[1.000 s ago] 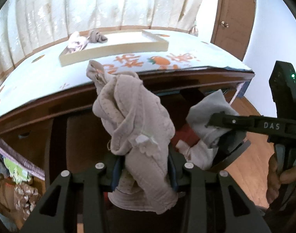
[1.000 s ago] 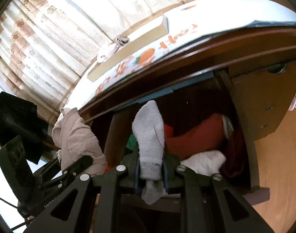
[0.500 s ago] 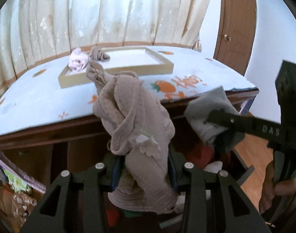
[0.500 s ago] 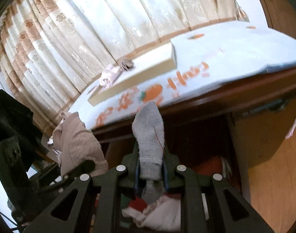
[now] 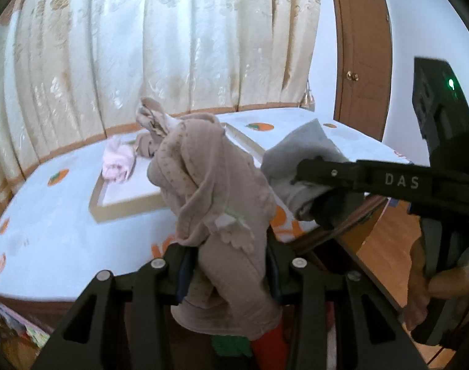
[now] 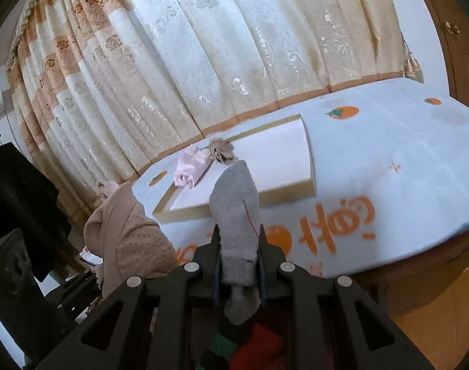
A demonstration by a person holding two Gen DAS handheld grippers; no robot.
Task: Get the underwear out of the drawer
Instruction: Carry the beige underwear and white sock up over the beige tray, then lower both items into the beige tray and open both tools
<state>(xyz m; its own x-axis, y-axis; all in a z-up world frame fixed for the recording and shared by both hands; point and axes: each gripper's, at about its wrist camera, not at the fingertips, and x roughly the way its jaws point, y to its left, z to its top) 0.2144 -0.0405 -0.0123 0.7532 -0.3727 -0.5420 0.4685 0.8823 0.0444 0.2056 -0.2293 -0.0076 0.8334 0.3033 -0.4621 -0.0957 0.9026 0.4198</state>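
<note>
My left gripper [image 5: 228, 259] is shut on beige underwear [image 5: 216, 191], held above the front edge of the table; it also shows in the right wrist view [image 6: 126, 234]. My right gripper [image 6: 238, 256] is shut on a grey garment [image 6: 234, 203], also over the table edge; it shows at the right of the left wrist view [image 5: 302, 160]. A shallow cream tray [image 6: 265, 194] on the table holds a pink piece [image 6: 191, 166] and a brown piece [image 6: 222, 151]. The drawer is out of sight below; red cloth [image 6: 259, 345] shows under the jaws.
The table has a pale blue cloth with orange prints [image 6: 373, 160]. Curtains [image 6: 219, 46] hang behind it. A wooden door [image 5: 364, 46] stands at the right. A dark garment [image 6: 15, 203] hangs at the far left.
Both grippers have risen from drawer level to above the tabletop, carrying the beige underwear and the grey garment. The drawer has dropped out of view and the tray is now closer.
</note>
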